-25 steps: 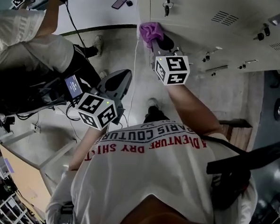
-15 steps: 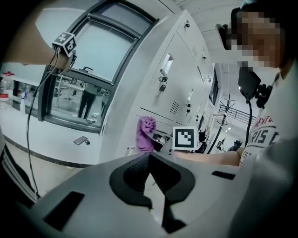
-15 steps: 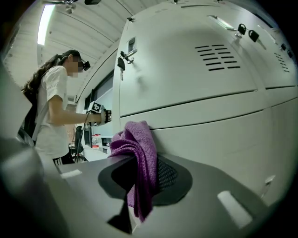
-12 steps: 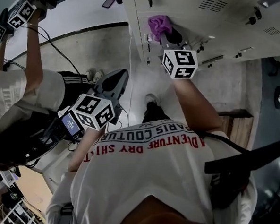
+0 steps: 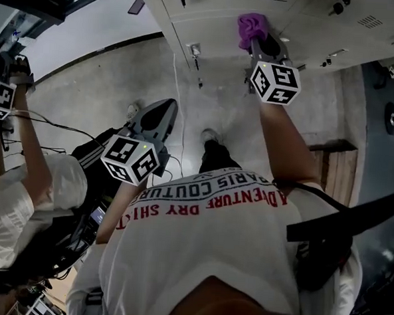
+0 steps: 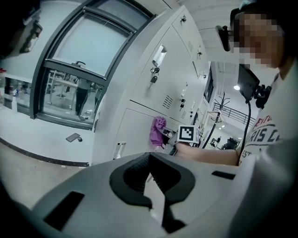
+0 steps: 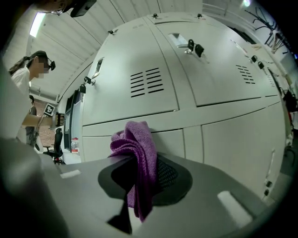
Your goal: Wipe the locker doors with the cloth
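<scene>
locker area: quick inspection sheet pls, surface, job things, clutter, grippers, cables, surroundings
Surface: pale grey metal locker doors, vented, keys in one lock; no stains seen.
Job's things: crumpled purple cloth, up at the doors near a horizontal seam.
Clutter: dark phone on the white ledge.
Grippers: right hand-held gripper shut on the cloth; left hand-held gripper shut, empty, held low, away from the lockers.
Cables: thin white cable on the floor; black cables by a second person.
Surroundings: second person at left; grey concrete floor.

keys (image 7: 194,47) jut from locker door (image 7: 228,74); second person (image 5: 21,203) crowds left side.
</scene>
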Demonstrator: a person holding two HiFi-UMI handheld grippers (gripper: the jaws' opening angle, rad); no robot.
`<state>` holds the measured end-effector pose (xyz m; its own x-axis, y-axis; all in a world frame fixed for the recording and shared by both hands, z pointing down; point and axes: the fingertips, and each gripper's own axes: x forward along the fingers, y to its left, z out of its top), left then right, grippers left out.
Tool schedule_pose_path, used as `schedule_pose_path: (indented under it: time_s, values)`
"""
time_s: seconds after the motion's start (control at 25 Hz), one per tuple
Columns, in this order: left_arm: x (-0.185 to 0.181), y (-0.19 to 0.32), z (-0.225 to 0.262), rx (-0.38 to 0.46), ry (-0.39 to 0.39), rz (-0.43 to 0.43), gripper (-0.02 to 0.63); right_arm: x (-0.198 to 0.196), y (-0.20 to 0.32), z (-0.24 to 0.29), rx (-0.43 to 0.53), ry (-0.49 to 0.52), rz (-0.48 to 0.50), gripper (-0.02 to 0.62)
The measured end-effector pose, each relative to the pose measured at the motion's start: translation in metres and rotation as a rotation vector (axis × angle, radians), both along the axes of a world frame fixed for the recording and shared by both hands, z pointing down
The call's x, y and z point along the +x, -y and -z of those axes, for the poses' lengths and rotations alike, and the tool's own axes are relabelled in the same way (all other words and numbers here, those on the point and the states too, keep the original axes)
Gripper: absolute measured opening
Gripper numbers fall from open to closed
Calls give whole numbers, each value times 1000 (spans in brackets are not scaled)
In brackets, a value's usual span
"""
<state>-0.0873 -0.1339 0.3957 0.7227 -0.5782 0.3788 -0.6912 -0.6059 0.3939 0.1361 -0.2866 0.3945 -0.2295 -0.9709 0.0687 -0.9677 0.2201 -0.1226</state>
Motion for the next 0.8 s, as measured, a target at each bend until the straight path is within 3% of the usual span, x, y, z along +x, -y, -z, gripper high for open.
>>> schedule_pose_path:
  time_s: [0.36, 0.8]
  values:
    - [4, -1, -1, -9, -14, -7, 0, 71, -2, -4, 0, 36, -147, 55]
    - [-5, -9, 3, -4, -17, 21, -1, 64, -14, 2, 11, 50, -124, 54]
